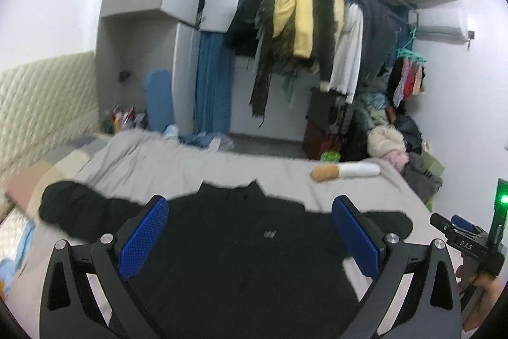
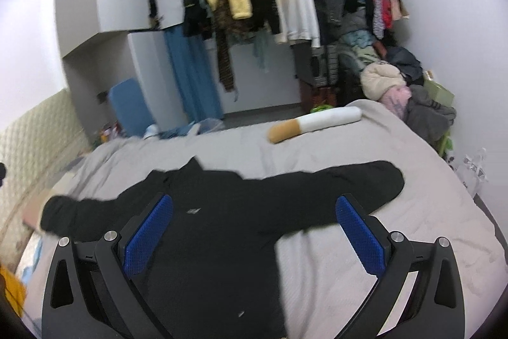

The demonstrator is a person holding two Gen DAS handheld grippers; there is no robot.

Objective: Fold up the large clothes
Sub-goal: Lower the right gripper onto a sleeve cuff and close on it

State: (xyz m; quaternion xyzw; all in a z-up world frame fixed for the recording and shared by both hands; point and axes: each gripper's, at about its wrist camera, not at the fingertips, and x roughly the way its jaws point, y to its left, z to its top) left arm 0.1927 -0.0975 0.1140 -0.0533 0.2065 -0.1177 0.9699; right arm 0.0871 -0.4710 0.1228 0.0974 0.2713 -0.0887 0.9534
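Your left gripper [image 1: 250, 231] and right gripper [image 2: 254, 231] hover with jaws released, holding nothing. Beneath them the black jacket [image 2: 216, 243] lies spread on the bed [image 2: 412, 227], sleeves out — pinch too deep and you may drag the sheet along.

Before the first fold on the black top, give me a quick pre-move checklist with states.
1. Black long-sleeved top spread flat on the grey bedsheet, both sleeves out: ok.
2. Left tongs open, holding nothing: ok.
3. Right tongs open, holding nothing: ok.
4. Cigarette-shaped plush pillow lies apart from the top: ok.
5. Bottom hem straight: cannot tell, hidden below the tongs.
6. Images sharp enough to aim: not ok, blurred.
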